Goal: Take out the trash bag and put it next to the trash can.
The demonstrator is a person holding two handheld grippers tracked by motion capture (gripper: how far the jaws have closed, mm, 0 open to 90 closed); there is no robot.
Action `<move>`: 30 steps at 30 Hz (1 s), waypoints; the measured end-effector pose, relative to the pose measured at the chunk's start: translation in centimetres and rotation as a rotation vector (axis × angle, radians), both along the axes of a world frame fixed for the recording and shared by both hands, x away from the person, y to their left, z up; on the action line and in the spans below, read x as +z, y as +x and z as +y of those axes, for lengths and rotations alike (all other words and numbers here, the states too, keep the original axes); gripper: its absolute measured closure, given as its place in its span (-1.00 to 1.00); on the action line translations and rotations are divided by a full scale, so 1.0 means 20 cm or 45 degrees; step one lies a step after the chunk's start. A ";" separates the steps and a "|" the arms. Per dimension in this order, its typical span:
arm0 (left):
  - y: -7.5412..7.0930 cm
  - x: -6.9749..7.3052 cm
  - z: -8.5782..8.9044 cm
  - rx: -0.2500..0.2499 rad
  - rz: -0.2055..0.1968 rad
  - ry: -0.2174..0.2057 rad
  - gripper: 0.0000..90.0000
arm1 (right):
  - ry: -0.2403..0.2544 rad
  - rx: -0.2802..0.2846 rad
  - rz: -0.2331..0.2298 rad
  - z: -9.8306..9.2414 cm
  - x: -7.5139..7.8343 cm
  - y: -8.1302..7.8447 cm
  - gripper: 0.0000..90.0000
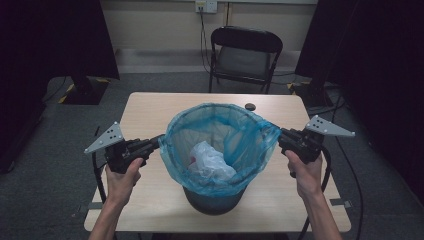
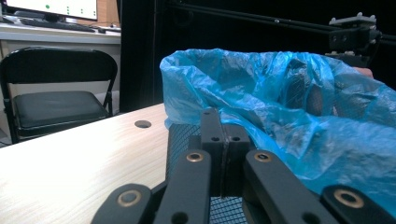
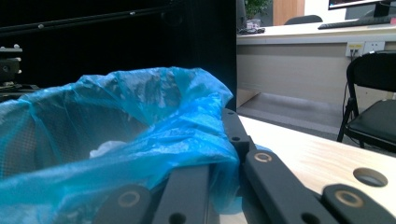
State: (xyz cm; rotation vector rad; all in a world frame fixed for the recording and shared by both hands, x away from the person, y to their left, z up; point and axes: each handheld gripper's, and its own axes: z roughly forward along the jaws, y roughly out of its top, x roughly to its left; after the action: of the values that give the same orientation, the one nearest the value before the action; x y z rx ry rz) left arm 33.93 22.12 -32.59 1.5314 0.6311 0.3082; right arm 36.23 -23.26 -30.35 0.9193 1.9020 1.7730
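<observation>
Centrally, blue bag [image 1: 220, 135] is gaping upward, its mouth stretching left-right; left gripper [image 1: 159, 141] and right gripper [image 1: 280, 136] are clamping opposite rims. High view alone is revealing white wad [image 1: 210, 162] fully.

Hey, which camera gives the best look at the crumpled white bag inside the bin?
The high view: it looks straight down into the blue bin liner, so the crumpled white bag lies in plain sight. The right gripper view catches just a pale sliver over the liner's edge. In the left gripper view the liner's folds block it.
</observation>
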 end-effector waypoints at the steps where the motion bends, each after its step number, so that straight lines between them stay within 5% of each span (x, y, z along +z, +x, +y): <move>1: 0.00 0.01 0.00 -0.001 -0.005 -0.007 1.00 | -0.017 -0.009 -0.009 0.01 0.01 0.00 1.00; 12: -0.02 0.13 -0.03 -0.023 -0.047 -0.009 1.00 | 0.003 0.071 -0.024 0.09 0.10 0.02 1.00; 22: -0.01 0.29 -0.16 -0.087 -0.106 0.044 1.00 | 0.004 0.133 -0.070 0.18 0.23 0.00 0.99; 30: 0.00 0.44 -0.32 -0.167 -0.148 0.049 1.00 | -0.010 0.252 -0.135 0.28 0.37 -0.04 0.92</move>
State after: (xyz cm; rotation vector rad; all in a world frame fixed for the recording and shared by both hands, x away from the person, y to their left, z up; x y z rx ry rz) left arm 33.95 15.75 -23.85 1.5714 0.4332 0.3086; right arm 35.34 -17.56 -23.05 0.6392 1.9876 1.8829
